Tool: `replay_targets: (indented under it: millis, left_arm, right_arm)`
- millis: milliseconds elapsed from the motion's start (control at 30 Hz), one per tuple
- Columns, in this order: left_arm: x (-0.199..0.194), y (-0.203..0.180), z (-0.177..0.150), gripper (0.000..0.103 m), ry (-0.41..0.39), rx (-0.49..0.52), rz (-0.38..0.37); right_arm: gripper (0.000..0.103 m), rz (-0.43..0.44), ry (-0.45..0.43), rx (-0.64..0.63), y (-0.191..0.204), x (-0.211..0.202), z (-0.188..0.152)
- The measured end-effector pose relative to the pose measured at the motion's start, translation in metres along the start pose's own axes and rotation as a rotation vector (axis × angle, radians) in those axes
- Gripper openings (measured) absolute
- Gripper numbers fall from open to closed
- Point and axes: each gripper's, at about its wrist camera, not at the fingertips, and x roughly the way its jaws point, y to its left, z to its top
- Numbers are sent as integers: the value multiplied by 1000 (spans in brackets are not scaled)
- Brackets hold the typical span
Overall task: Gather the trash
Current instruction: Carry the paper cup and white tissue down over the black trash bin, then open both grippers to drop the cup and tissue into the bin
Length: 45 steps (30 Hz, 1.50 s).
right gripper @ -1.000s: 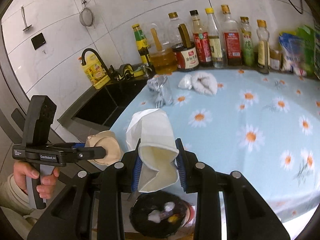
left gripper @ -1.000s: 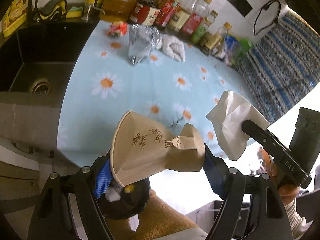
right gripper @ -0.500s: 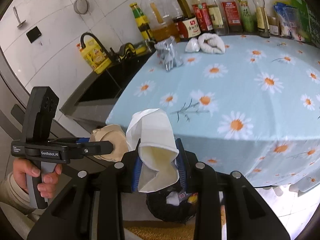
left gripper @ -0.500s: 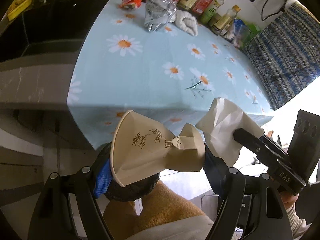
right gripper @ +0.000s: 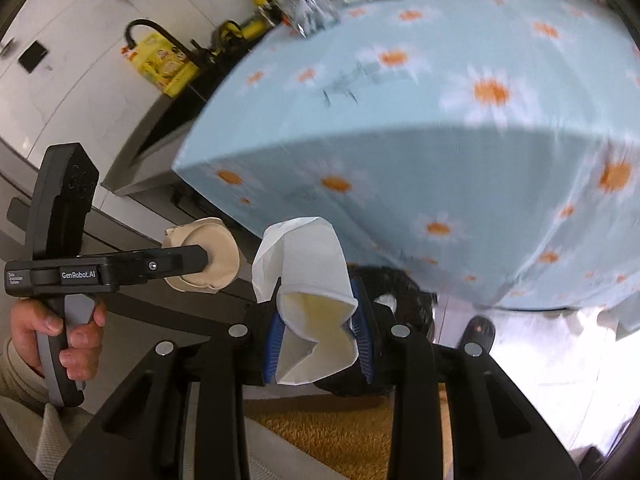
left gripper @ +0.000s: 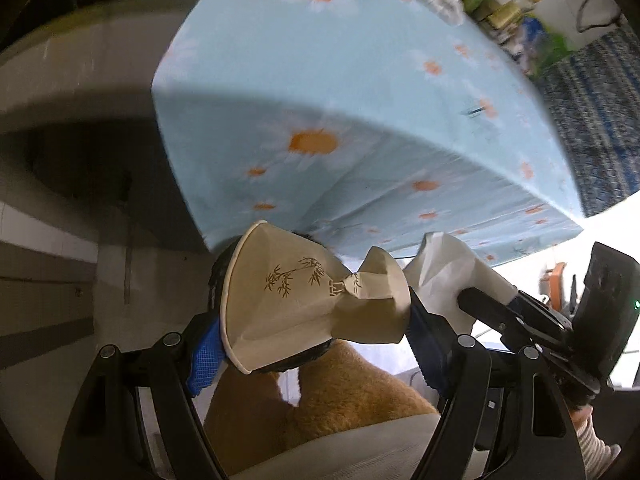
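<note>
Left gripper [left gripper: 316, 316] jaws clamp crushed tan cup [left gripper: 312, 300]; right gripper [right gripper: 318, 344] jaws clamp white cup [right gripper: 308, 280]. Carry step; next likely release over black bin [right gripper: 404, 284], lower centre.

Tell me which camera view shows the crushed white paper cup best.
The right wrist view: the white paper cup sits centred between the right gripper fingers, its crumpled open mouth facing the camera. The left wrist view shows only its side, off to the right, partly hidden behind the tan cup in the left gripper.
</note>
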Motion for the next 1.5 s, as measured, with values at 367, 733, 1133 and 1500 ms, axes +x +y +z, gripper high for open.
replay_targets:
  millis: [367,733,1133,1500]
  left_arm:
    - [82,33,-20,77,174,-58,48]
    - [167,66,-37,77,292,-130,111]
    - [228,101,-43,78,313,-207,127]
    - [212,98,-54,96,265,-181,70]
  right_arm:
    - [32,-42,176,89,-31,75,-27]
    - [32,-100,287,252,-64,163,-63]
    - [34,-82,353,508,-109,215,-74]
    - [67,-85,292,541,-106,189,-66]
